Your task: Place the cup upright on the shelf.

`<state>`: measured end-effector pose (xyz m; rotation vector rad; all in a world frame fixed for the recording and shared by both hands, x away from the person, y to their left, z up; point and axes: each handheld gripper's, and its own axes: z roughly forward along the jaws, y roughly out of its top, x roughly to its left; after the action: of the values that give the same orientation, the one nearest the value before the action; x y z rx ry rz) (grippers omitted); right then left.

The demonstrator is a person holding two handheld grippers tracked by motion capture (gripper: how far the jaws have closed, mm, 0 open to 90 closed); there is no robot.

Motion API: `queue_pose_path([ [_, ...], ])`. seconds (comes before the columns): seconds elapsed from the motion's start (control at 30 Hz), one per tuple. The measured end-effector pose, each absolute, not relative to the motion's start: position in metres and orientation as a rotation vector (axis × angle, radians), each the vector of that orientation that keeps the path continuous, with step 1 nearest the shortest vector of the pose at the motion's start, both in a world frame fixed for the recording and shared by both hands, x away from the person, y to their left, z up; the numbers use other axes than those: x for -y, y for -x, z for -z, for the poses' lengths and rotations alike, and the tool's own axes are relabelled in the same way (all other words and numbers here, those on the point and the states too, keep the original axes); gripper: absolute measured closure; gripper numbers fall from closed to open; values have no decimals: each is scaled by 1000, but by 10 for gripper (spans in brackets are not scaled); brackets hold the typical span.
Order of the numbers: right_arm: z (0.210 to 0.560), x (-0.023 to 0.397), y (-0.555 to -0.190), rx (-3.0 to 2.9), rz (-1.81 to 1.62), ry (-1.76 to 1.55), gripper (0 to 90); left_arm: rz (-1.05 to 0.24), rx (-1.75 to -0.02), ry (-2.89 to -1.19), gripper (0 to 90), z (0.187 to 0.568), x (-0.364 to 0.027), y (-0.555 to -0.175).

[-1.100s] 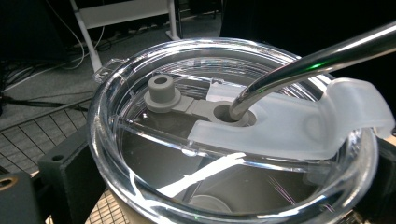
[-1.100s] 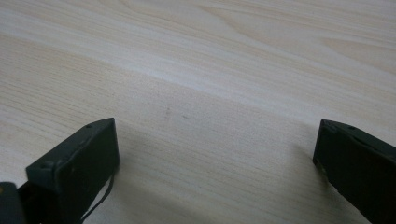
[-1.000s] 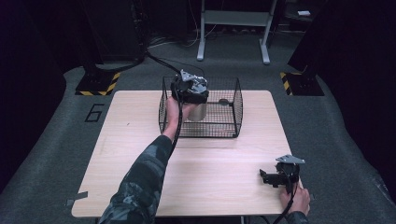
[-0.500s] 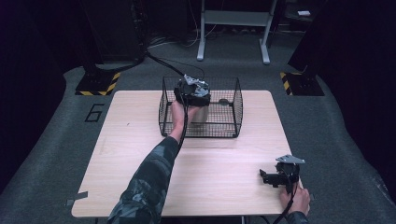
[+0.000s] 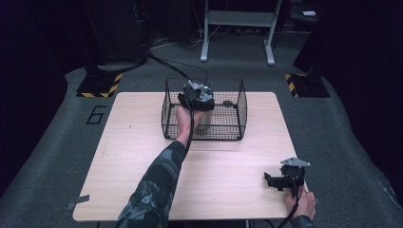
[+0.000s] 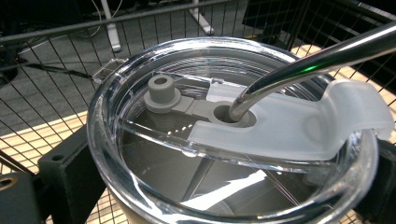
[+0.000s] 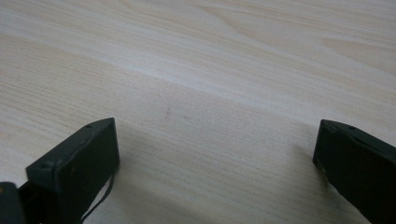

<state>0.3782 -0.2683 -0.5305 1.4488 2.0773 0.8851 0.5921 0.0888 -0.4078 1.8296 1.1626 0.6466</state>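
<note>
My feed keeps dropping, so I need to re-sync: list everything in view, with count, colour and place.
Table: one, light wood, centre of the floor.
Basket: one, black wire, far middle of the table.
Tumbler: one, steel, inside the basket, between the left tool's jaws.
Lid: one, clear with a frosted flap, on the tumbler.
Straw: one, metal, through the lid's hole.
Floor mat: grey, under the table, marked with a 6.
Striped plates: two, black and yellow, on the floor behind the table.
Frame legs: grey, far back.
Left tool: black, in the basket, jaws on either side of the tumbler.
Right tool: black, open, on the table's near right.
</note>
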Motion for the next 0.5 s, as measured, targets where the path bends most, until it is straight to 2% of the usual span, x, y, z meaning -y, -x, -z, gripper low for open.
queue_pose_path([
  [0.5,530,268,-378,-2073,-890,-1456,0,-682,-1125,-1839,39,417,-91,-581],
])
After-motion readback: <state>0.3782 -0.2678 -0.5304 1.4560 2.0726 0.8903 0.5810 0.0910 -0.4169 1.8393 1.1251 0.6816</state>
